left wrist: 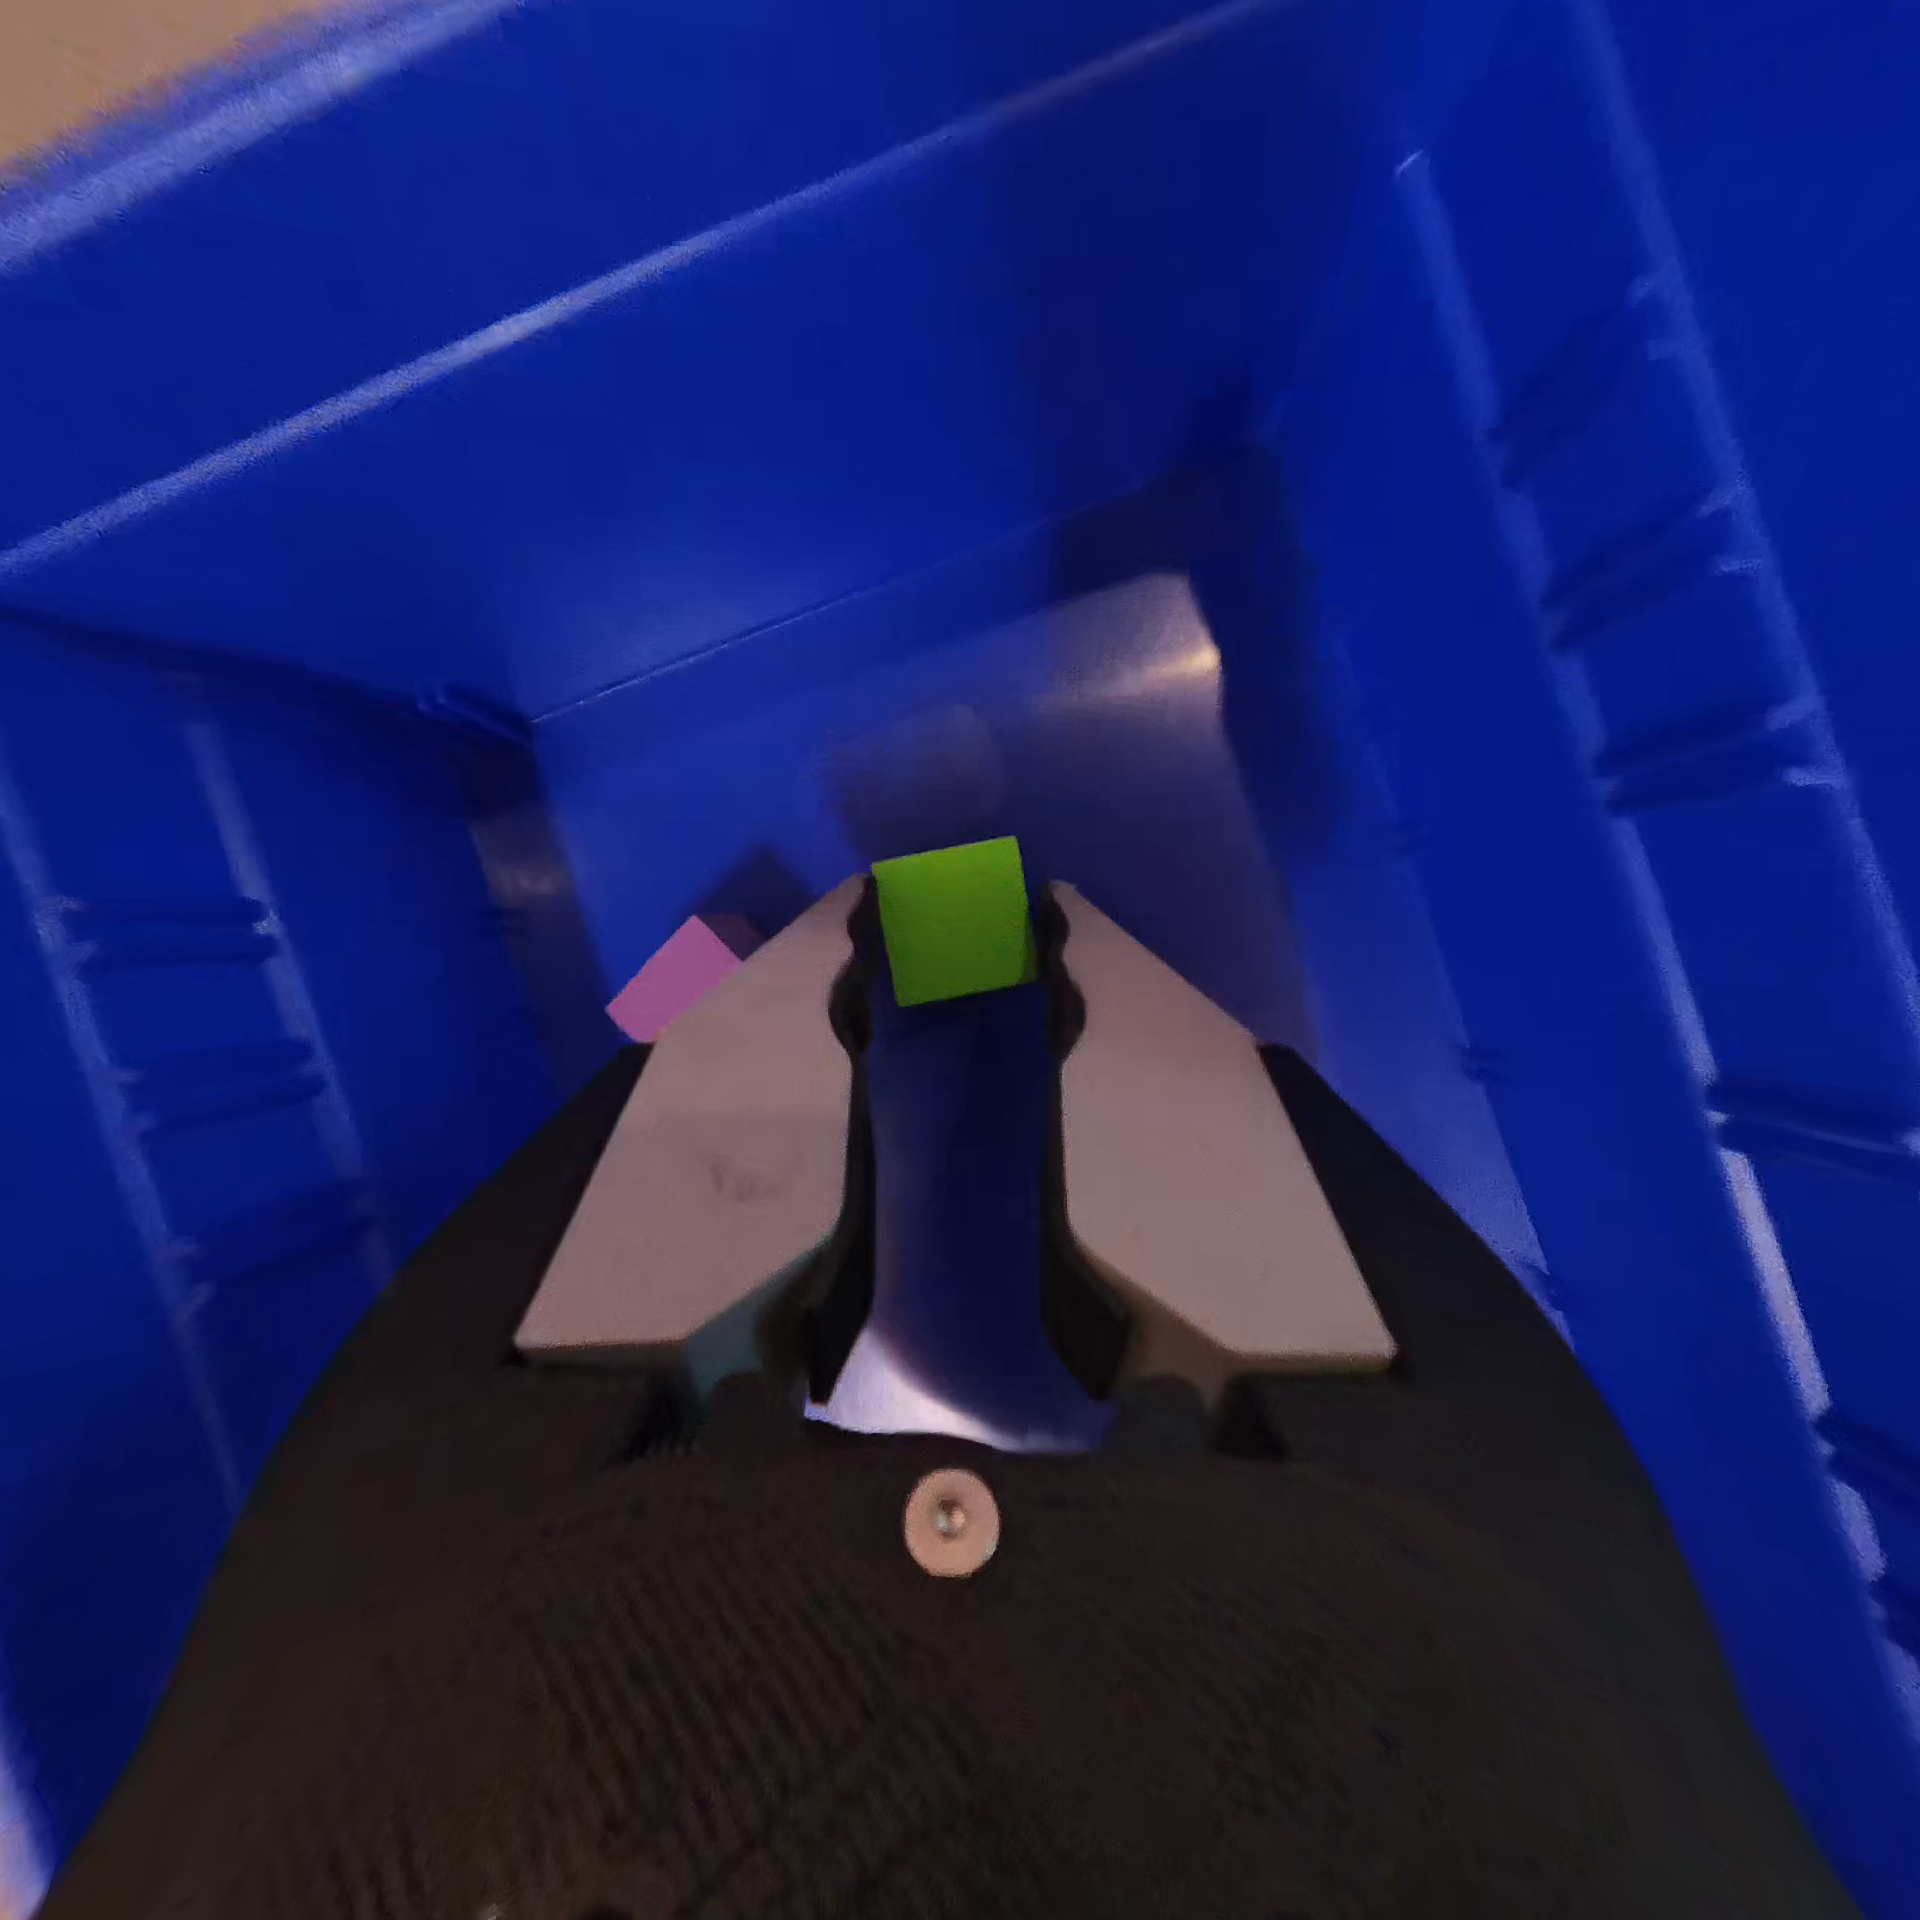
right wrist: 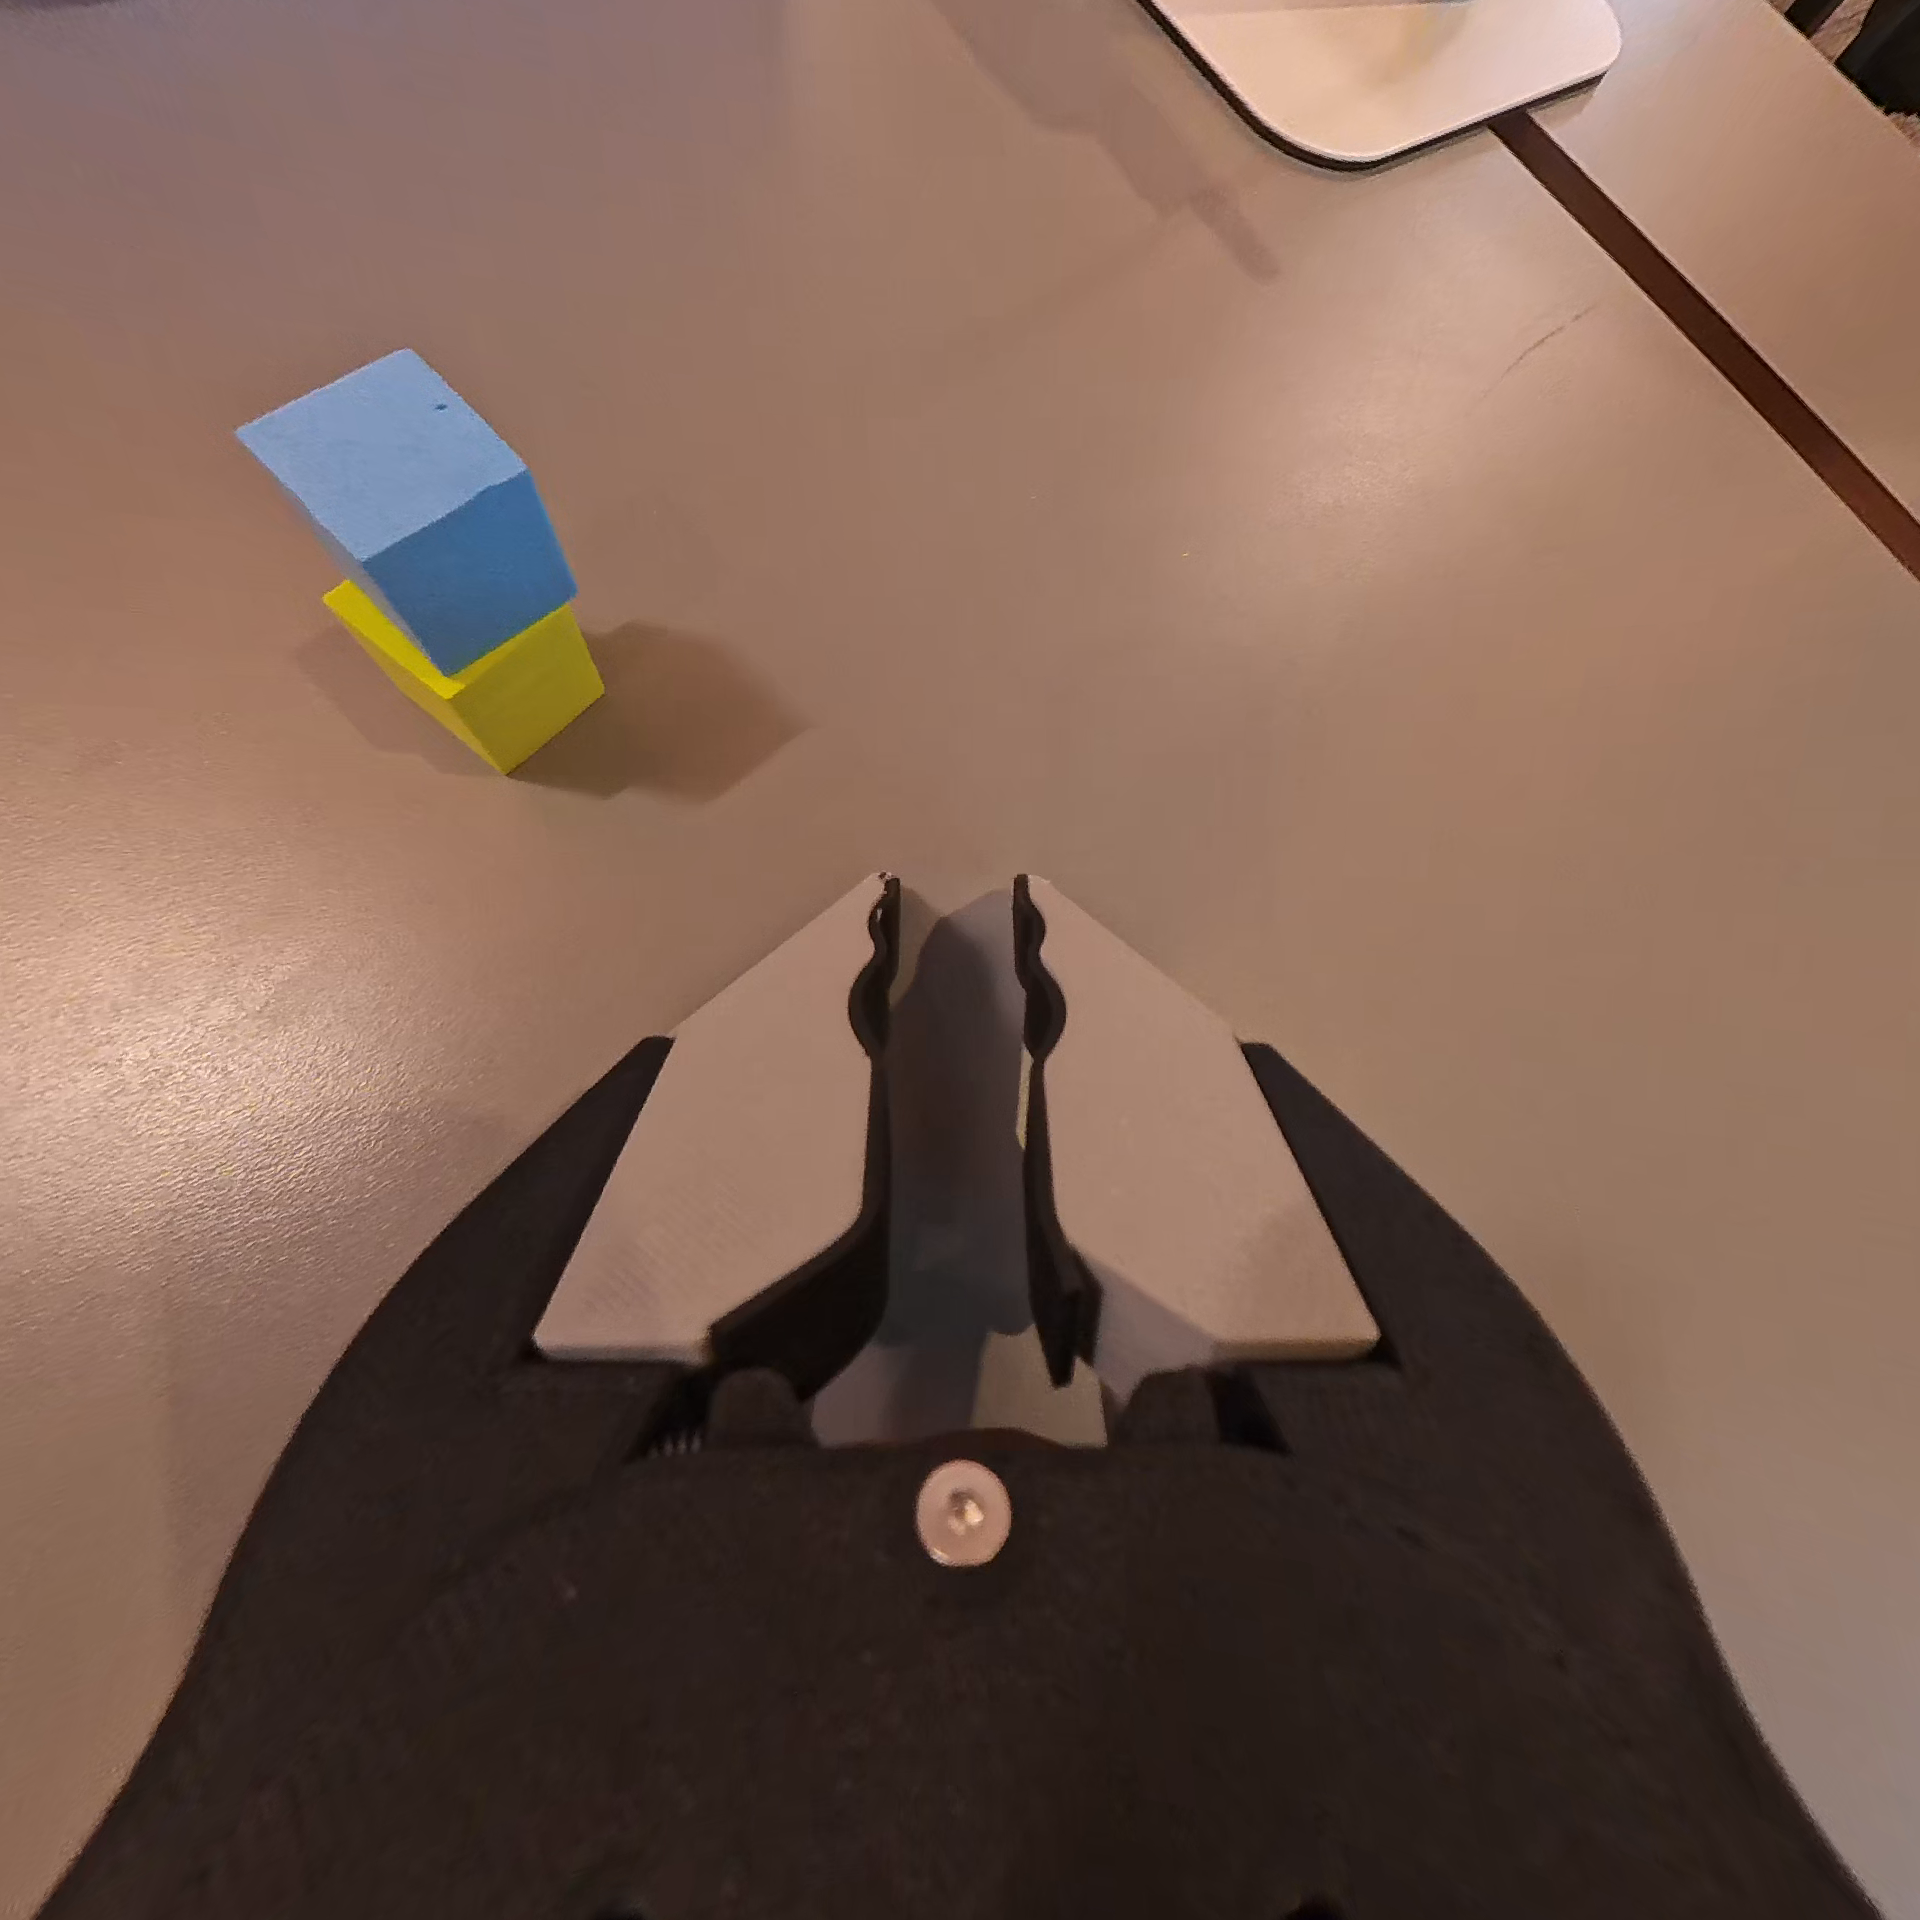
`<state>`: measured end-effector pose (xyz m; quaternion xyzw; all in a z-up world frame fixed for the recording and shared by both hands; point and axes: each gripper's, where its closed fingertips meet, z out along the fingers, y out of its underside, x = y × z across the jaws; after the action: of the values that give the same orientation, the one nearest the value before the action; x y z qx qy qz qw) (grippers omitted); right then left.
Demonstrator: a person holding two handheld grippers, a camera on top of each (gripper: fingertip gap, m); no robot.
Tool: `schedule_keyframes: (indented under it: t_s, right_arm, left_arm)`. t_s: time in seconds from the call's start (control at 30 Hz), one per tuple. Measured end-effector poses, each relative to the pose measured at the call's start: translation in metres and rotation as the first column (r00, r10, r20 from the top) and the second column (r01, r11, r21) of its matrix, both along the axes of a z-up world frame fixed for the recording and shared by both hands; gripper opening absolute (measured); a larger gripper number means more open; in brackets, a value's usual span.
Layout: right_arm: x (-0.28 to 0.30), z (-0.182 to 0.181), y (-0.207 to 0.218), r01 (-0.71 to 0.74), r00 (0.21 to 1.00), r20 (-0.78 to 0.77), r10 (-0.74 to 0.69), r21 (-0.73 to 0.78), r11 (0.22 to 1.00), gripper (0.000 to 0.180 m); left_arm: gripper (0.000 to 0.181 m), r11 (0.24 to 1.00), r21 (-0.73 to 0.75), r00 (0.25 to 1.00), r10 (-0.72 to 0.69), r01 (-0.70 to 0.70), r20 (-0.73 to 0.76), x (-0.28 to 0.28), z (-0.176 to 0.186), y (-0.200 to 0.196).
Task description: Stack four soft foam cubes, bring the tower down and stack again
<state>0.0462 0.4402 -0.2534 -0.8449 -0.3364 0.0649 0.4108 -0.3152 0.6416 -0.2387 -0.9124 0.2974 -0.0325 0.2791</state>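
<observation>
In the left wrist view my left gripper (left wrist: 954, 914) is inside a blue plastic bin (left wrist: 831, 468) and is shut on a green foam cube (left wrist: 951, 920) held between its fingertips. A pink foam cube (left wrist: 675, 977) lies on the bin floor just left of the left finger, partly hidden by it. In the right wrist view a light blue foam cube (right wrist: 416, 509) sits askew on a yellow foam cube (right wrist: 499, 686) on the grey-brown table (right wrist: 1143, 520), up and left of my right gripper (right wrist: 954, 894). The right gripper is empty, its jaws a small gap apart.
The bin's ribbed walls (left wrist: 1558, 831) close in on both sides of the left gripper. A white flat base with a dark rim (right wrist: 1382, 62) stands at the table's far right. A dark seam (right wrist: 1714, 353) runs diagonally along the table's right side. The gap from one gripper's tips to the other's is roughly 40 centimeters.
</observation>
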Motion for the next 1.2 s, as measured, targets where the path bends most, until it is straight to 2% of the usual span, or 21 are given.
schedule_keyframes:
  t_s: [0.07, 0.17, 0.27, 0.37, 0.53, 0.63, 0.73, 0.9, 1.1, 1.2]
  right_arm:
    - [0.0, 0.0, 0.0, 0.0, 1.0, 0.001, 0.0, 0.001, 1.0, 0.019]
    - [-0.001, 0.0, -0.001, -0.004, 1.0, -0.002, 0.004, -0.003, 1.0, 0.018]
    - [-0.001, 0.0, -0.001, -0.003, 1.0, -0.009, 0.003, -0.009, 1.0, 0.018]
    - [-0.001, 0.0, -0.001, -0.003, 1.0, -0.001, 0.003, -0.002, 1.0, 0.018]
    - [-0.001, 0.0, -0.001, -0.007, 1.0, 0.007, 0.007, 0.003, 1.0, 0.017]
    - [-0.001, 0.0, -0.001, -0.006, 1.0, 0.005, 0.006, 0.002, 1.0, 0.017]
    - [-0.001, 0.0, -0.001, -0.006, 1.0, -0.001, 0.006, -0.001, 1.0, 0.018]
    - [-0.001, 0.0, -0.001, -0.01, 1.0, -0.01, 0.01, -0.011, 1.0, 0.017]
    - [-0.001, 0.0, -0.001, -0.009, 1.0, -0.001, 0.009, -0.004, 1.0, 0.018]
    - [-0.001, 0.0, -0.001, -0.008, 1.0, 0.002, 0.008, -0.001, 1.0, 0.017]
  left_arm:
    - [0.028, 0.996, 0.08, 0.998, -0.044, 0.041, 0.036, 0.013, 0.027, -0.004]
    - [0.028, 0.964, 0.223, 0.978, -0.172, 0.142, 0.119, 0.053, 0.088, -0.03]
    - [0.028, 0.895, 0.331, 0.931, -0.349, 0.298, 0.107, 0.103, 0.137, -0.074]
    - [0.028, 0.792, 0.354, 0.83, -0.553, 0.498, 0.07, 0.159, 0.158, -0.127]
    - [0.028, 0.645, 0.261, 0.671, -0.741, 0.718, -0.012, 0.234, 0.141, -0.181]
    - [0.027, 0.572, 0.205, 0.589, -0.808, 0.794, -0.026, 0.267, 0.12, -0.201]
    - [0.027, 0.528, 0.14, 0.537, -0.843, 0.838, -0.038, 0.285, 0.096, -0.21]
    - [0.027, 0.48, 0.079, 0.484, -0.874, 0.874, -0.044, 0.293, 0.081, -0.224]
    - [0.027, 0.497, 0.021, 0.498, -0.867, 0.867, -0.036, 0.288, 0.068, -0.226]
    - [0.027, 0.496, -0.017, 0.493, -0.866, 0.868, -0.083, 0.281, 0.059, -0.227]
